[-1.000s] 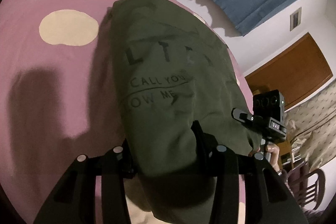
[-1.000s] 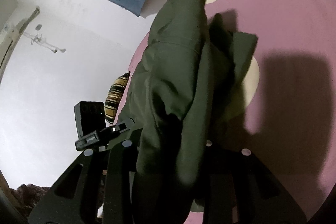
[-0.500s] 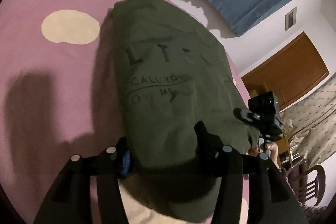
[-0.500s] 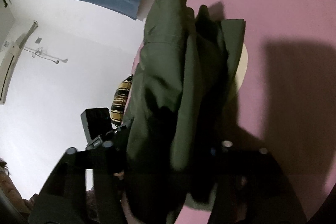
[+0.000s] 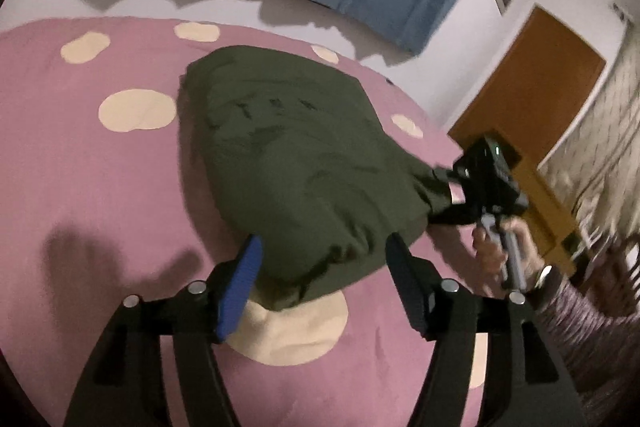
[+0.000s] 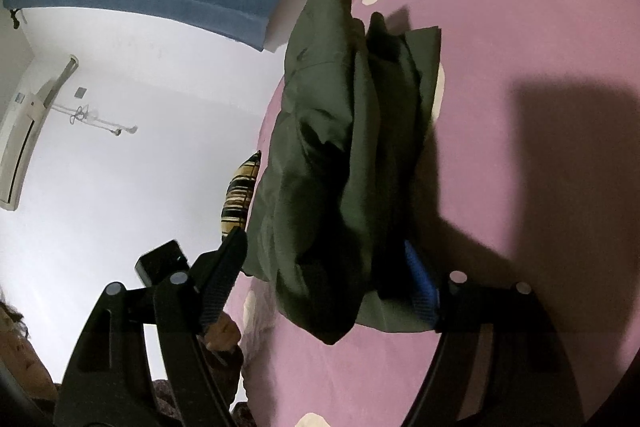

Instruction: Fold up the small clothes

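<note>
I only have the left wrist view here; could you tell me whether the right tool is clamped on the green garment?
Observer: It does not look clamped. In the right wrist view the right tool has its jaws apart, with the green garment lying between them.
Operator: Thank you. How does the garment look from that side?
Observer: It shows several stacked layers, with one flap sticking out over the pink bedspread.
Operator: Is anything visible past the bed's edge there?
Observer: A striped cushion shows beside the garment, at the bed's edge.
</note>
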